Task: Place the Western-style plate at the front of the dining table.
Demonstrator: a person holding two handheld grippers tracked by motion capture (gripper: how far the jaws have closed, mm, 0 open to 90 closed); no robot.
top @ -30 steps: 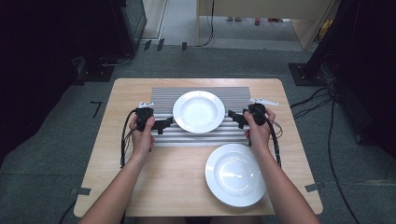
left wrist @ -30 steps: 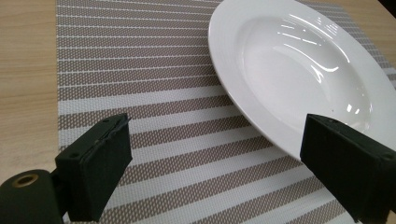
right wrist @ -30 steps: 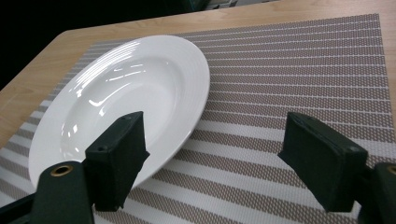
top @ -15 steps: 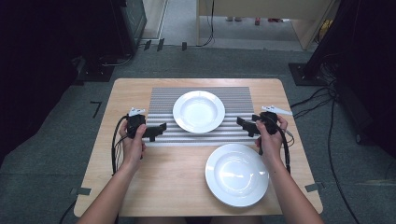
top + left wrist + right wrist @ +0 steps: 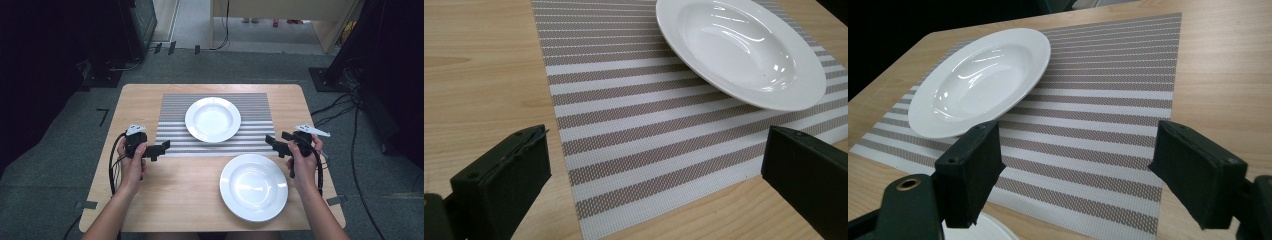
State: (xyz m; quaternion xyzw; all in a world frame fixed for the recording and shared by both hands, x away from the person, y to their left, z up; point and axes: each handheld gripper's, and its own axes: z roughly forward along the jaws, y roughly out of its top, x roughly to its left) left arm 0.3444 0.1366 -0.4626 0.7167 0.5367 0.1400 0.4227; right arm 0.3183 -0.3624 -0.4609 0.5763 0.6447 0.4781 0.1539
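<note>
A white deep plate (image 5: 212, 119) sits on a striped grey-and-white placemat (image 5: 172, 135). A second white plate (image 5: 253, 186) lies on the bare wooden table (image 5: 185, 195), nearer the person and to the right. My left gripper (image 5: 160, 148) hovers at the mat's left front corner, pointing right. Its jaws have just been opening and stand open with nothing between them (image 5: 654, 150). My right gripper (image 5: 272, 142) is off the mat's right front corner, pointing left, open and empty (image 5: 1078, 155). Both gripper views show the plate (image 5: 744, 55) (image 5: 978, 80) on the mat well ahead of the jaws.
The table's left strip (image 5: 137, 107) and right strip (image 5: 287, 107) beside the mat are bare wood. The second plate's rim (image 5: 978, 232) shows just below the right jaws. Cables (image 5: 340, 107) lie on the grey floor to the right.
Both hands drew apart from the plate on the mat: the left gripper went left, the right gripper went right, and both came slightly toward the person. The plates stayed put.
</note>
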